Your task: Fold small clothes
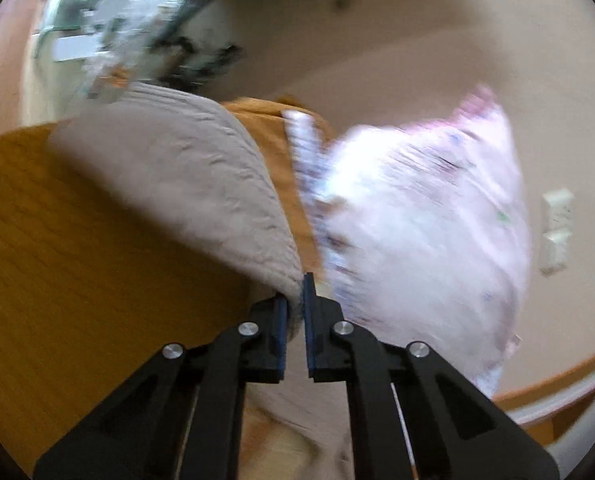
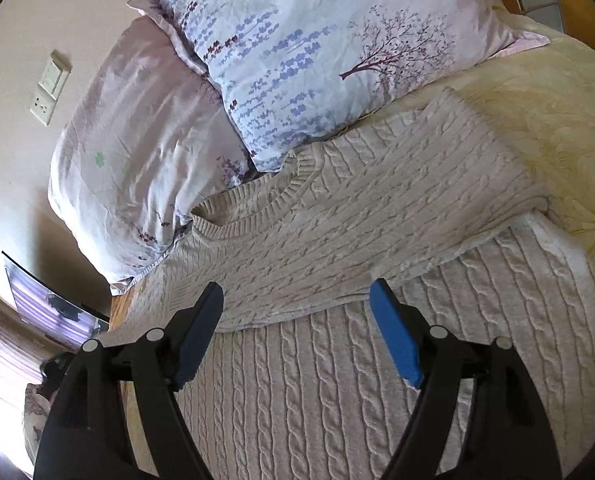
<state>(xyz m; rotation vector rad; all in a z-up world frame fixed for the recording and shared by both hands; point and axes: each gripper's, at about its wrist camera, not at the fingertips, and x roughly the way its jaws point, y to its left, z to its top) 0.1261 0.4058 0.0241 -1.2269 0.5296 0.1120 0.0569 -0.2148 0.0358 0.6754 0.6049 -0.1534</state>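
Sweater [image 1: 185,184] edge pinched in left gripper [image 1: 295,300] jaws; right gripper [image 2: 297,308] jaws spread above it.

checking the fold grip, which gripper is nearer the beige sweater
Left. The left gripper is shut on an edge of the beige sweater, lifting it. The right gripper hangs open just above the sweater, not touching it.

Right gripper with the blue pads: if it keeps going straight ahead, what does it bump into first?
Probably the beige cable-knit sweater on the bed: the open right gripper points at its folded-over part. How far off is unclear.
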